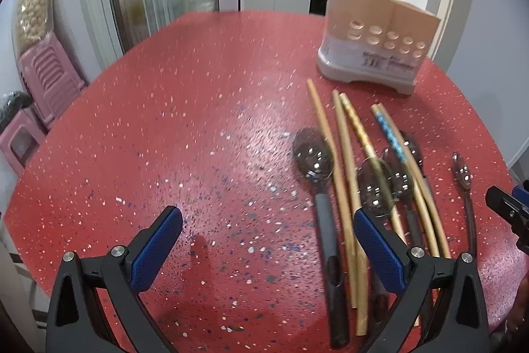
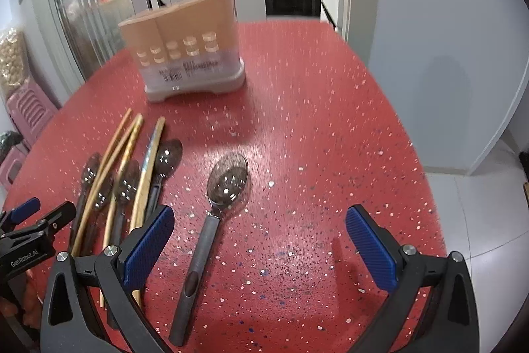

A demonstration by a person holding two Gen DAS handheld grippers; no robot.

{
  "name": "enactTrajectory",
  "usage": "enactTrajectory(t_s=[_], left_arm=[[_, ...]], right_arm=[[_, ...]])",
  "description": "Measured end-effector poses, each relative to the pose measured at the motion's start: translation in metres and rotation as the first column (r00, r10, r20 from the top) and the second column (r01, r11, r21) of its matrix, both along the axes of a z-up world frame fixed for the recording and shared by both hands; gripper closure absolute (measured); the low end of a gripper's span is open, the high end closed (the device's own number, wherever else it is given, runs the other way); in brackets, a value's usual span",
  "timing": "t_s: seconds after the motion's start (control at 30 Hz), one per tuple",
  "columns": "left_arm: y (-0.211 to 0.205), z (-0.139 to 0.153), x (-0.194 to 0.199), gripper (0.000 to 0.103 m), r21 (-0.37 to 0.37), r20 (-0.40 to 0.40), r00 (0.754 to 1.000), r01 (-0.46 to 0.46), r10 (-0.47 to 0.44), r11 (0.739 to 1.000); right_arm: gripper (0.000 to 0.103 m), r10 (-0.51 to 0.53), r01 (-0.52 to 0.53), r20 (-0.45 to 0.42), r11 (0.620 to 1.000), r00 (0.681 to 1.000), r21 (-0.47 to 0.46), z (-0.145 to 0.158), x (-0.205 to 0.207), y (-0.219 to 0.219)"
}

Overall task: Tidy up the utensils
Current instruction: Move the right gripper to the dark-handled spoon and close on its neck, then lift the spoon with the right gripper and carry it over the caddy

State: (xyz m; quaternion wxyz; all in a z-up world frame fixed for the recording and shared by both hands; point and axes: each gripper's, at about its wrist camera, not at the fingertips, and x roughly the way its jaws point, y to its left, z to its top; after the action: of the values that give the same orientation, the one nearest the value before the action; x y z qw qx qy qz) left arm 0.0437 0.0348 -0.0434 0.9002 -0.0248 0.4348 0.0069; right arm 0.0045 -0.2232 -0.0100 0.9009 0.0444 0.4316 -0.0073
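Overhead, left wrist view: the left gripper (image 1: pixel 267 240) hangs above a red speckled table (image 1: pixel 185 108), its blue-padded jaws spread wide with nothing between them. A cluster of chopsticks (image 1: pixel 344 167) and dark-handled spoons (image 1: pixel 314 157) lies right of centre, crossing one another; the right pad sits over the lower part of this heap. One spoon (image 1: pixel 463 174) lies apart at the right edge of the frame. A tan utensil holder (image 1: pixel 373 42) on a grey base stands upright in the upper right, empty side facing camera. Stacked pink stools (image 1: pixel 46 78) at left; a kitchen counter with pans beyond the doorway, top.

Right wrist view: the right gripper (image 2: pixel 259 237) has jaws likewise wide apart, empty. A single spoon (image 2: pixel 228 181) lies on the table (image 2: pixel 330 108) between them, bowl away from camera, handle toward lower centre. The chopstick-and-spoon cluster (image 2: pixel 132 167) is at lower left, the holder (image 2: pixel 188 48) upper left. White floor tiles at right.
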Motion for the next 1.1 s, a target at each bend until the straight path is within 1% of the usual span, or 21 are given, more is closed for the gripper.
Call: enactTrajectory(t_s=[0.1, 0.13, 0.2, 0.33, 0.4, 0.43, 0.47, 0.53, 0.6, 0.67, 0.7, 0.77, 0.83, 0.87, 0.9, 0.93, 0.97, 1.0, 1.07, 1.1], left_arm=[[0.002, -0.008, 0.005, 0.000, -0.039, -0.022, 1.000, 0.000, -0.001, 0.999], [0.001, -0.010, 0.007, 0.000, -0.041, -0.032, 0.999, 0.002, -0.003, 0.999], [-0.001, -0.013, 0.013, 0.000, -0.084, -0.043, 0.999, 0.004, -0.008, 0.996], [0.001, -0.014, 0.022, 0.000, -0.094, -0.052, 0.999, -0.005, 0.000, 0.996], [0.002, -0.015, 0.028, 0.000, -0.111, -0.057, 0.998, -0.009, 0.003, 0.994], [0.004, -0.017, 0.031, 0.000, -0.110, -0.066, 0.998, -0.011, 0.004, 0.994], [0.004, -0.018, 0.033, 0.000, -0.094, -0.072, 0.997, -0.009, 0.003, 0.996], [0.004, -0.017, 0.037, 0.000, -0.054, -0.071, 0.997, 0.004, -0.008, 0.999], [0.004, -0.018, 0.040, 0.000, -0.045, -0.082, 0.997, 0.010, -0.014, 0.999], [0.004, -0.017, 0.046, 0.000, -0.043, -0.092, 0.996, 0.016, -0.020, 0.999], [0.004, -0.017, 0.046, 0.000, -0.047, -0.096, 0.995, 0.019, -0.023, 0.999], [0.002, -0.016, 0.050, 0.000, -0.052, -0.115, 0.993, 0.024, -0.030, 0.998], [0.000, -0.015, 0.057, 0.000, -0.048, -0.132, 0.991, 0.031, -0.037, 0.998], [-0.001, -0.014, 0.057, 0.000, -0.050, -0.137, 0.989, 0.040, -0.047, 0.998], [-0.003, -0.012, 0.059, 0.000, -0.047, -0.143, 0.988, 0.058, -0.064, 0.997], [-0.006, -0.010, 0.060, 0.002, -0.049, -0.145, 0.986, 0.079, -0.085, 0.996], [-0.010, -0.007, 0.062, 0.010, -0.045, -0.149, 0.983, 0.102, -0.107, 0.994], [-0.015, -0.005, 0.064, 0.015, -0.041, -0.154, 0.979, 0.127, -0.132, 0.991], [-0.021, -0.002, 0.064, 0.031, -0.047, -0.162, 0.973, 0.159, -0.165, 0.986], [-0.028, 0.001, 0.064, 0.035, -0.053, -0.168, 0.968, 0.181, -0.187, 0.982]], right_arm=[[0.000, 0.011, -0.012, -0.048, 1.000, 0.999, -0.007, -0.008, 0.007, 0.000], [0.000, 0.017, -0.017, -0.066, 1.000, 0.998, -0.010, -0.011, 0.011, 0.000], [0.002, 0.025, -0.026, -0.098, 1.000, 0.995, -0.012, -0.017, 0.016, 0.002], [0.013, 0.039, -0.042, -0.155, 0.999, 0.987, -0.022, -0.025, 0.023, 0.009], [0.016, 0.048, -0.057, -0.166, 0.997, 0.985, -0.049, -0.027, 0.025, 0.015], [0.019, 0.053, -0.064, -0.168, 0.996, 0.984, -0.062, -0.028, 0.025, 0.017], [0.022, 0.063, -0.074, -0.167, 0.995, 0.984, -0.064, -0.027, 0.026, 0.019], [0.025, 0.074, -0.086, -0.174, 0.994, 0.982, -0.064, -0.026, 0.027, 0.021], [0.028, 0.085, -0.098, -0.181, 0.993, 0.980, -0.062, -0.026, 0.029, 0.023], [0.035, 0.095, -0.109, -0.190, 0.992, 0.977, -0.060, -0.025, 0.031, 0.024], [0.037, 0.101, -0.114, -0.196, 0.992, 0.975, -0.057, -0.024, 0.031, 0.025], [0.045, 0.112, -0.125, -0.210, 0.991, 0.971, -0.053, -0.023, 0.034, 0.026], [0.048, 0.114, -0.129, -0.225, 0.990, 0.968, -0.053, -0.022, 0.036, 0.027], [0.055, 0.119, -0.132, -0.229, 0.990, 0.966, -0.046, -0.021, 0.037, 0.026], [0.059, 0.120, -0.136, -0.234, 0.989, 0.965, -0.050, -0.021, 0.039, 0.026], [0.067, 0.125, -0.139, -0.236, 0.989, 0.964, -0.045, -0.020, 0.039, 0.026], [0.078, 0.131, -0.144, -0.239, 0.989, 0.962, -0.038, -0.019, 0.039, 0.025], [0.082, 0.138, -0.151, -0.245, 0.988, 0.960, -0.034, -0.019, 0.041, 0.024], [0.089, 0.147, -0.159, -0.252, 0.987, 0.956, -0.027, -0.018, 0.041, 0.022], [0.090, 0.156, -0.165, -0.253, 0.986, 0.955, -0.017, -0.017, 0.042, 0.021]])
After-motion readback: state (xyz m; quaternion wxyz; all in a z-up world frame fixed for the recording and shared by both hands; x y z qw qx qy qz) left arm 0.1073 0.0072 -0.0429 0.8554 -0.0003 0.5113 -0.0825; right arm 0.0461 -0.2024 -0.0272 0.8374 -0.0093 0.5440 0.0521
